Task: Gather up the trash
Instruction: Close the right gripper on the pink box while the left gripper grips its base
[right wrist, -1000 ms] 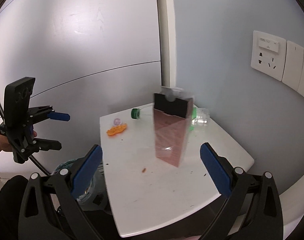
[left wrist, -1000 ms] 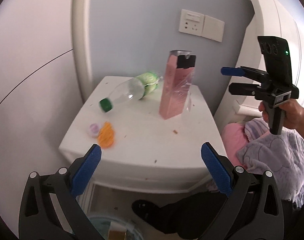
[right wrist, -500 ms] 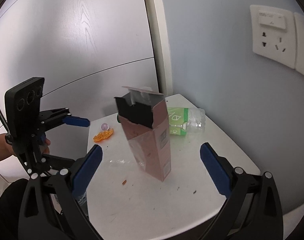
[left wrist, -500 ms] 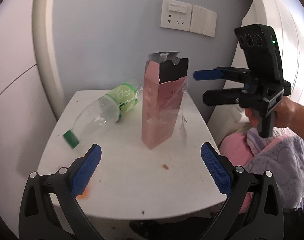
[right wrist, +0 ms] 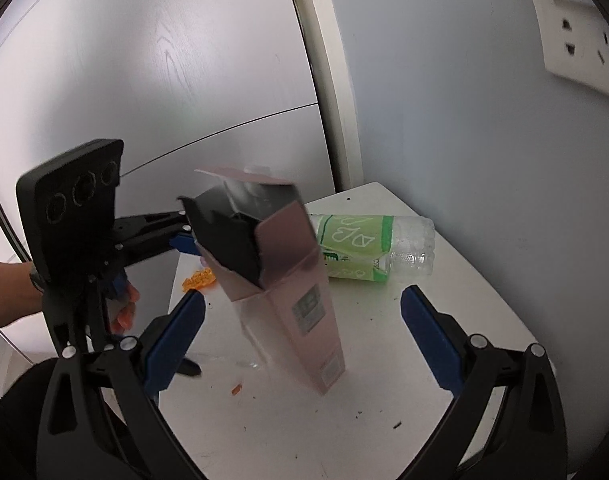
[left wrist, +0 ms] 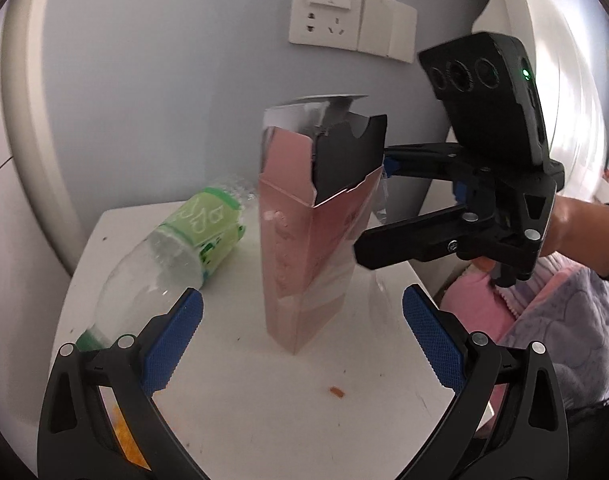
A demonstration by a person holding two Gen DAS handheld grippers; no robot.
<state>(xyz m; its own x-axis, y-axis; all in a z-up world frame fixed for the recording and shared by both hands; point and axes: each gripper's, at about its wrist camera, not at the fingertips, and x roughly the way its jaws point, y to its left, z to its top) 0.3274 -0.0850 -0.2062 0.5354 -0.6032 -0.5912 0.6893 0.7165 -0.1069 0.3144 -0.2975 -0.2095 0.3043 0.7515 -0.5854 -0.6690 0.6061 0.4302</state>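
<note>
An open pink carton (left wrist: 304,240) stands upright on the white side table (left wrist: 264,400); it also shows in the right wrist view (right wrist: 288,288). An empty plastic bottle (left wrist: 172,252) with a green label lies on its side behind it (right wrist: 368,248). My left gripper (left wrist: 302,344) is open just in front of the carton. My right gripper (right wrist: 302,332) is open, its fingers on either side of the carton's upper part, apart from it. An orange scrap (right wrist: 198,280) lies near the table's far edge.
Small crumbs (left wrist: 336,391) dot the table top. A grey wall with a socket (left wrist: 324,16) stands behind. Pink and lilac bedding (left wrist: 544,320) lies right of the table. A white cabinet front (right wrist: 144,80) stands on the left.
Both grippers have moved in closer to the carton. The right gripper now reaches around its upper part. The carton and bottle have not moved.
</note>
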